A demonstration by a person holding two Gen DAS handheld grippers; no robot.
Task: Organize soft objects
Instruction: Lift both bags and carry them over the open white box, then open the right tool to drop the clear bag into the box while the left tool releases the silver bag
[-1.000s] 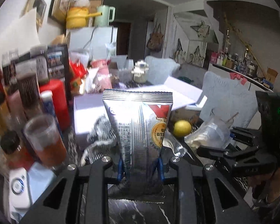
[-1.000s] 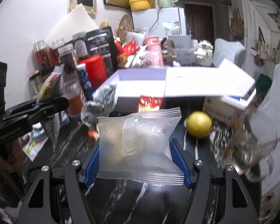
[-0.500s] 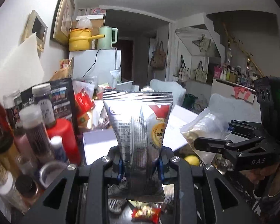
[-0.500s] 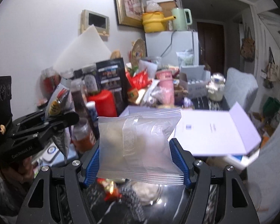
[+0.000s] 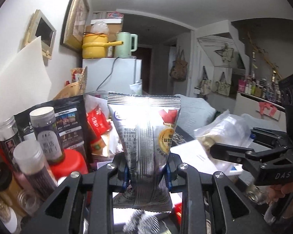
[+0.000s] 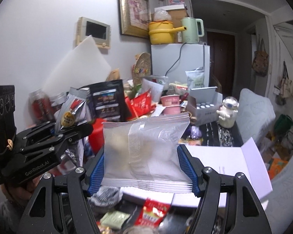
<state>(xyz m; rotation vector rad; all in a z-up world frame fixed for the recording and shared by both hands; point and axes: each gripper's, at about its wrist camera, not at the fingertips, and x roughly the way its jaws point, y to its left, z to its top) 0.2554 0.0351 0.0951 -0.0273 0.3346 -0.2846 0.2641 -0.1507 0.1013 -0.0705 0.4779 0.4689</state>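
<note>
Left gripper (image 5: pixel 147 172): jaws pinched tight on the foil pouch (image 5: pixel 146 146), held upright above the clutter.
Right gripper (image 6: pixel 141 168): jaws set wide, blue pads pressing both side edges of the clear bag (image 6: pixel 144 152).
Landmark: white fridge (image 6: pixel 187 66) at the back.
Around: yellow pot (image 6: pixel 160 32) and green kettle (image 6: pixel 191 30) on top of the fridge; black packet (image 6: pixel 107 102) and red canister (image 5: pixel 68 167) in front of it, leftward; open white box (image 6: pixel 224 159) in front, rightward.
In the way: jars (image 5: pixel 46 134) crowd the left.
Foil pouch: silver, ribbed seams, red mark, gold seal.
Clear bag: translucent, crinkled, pale contents, ridged seams.
</note>
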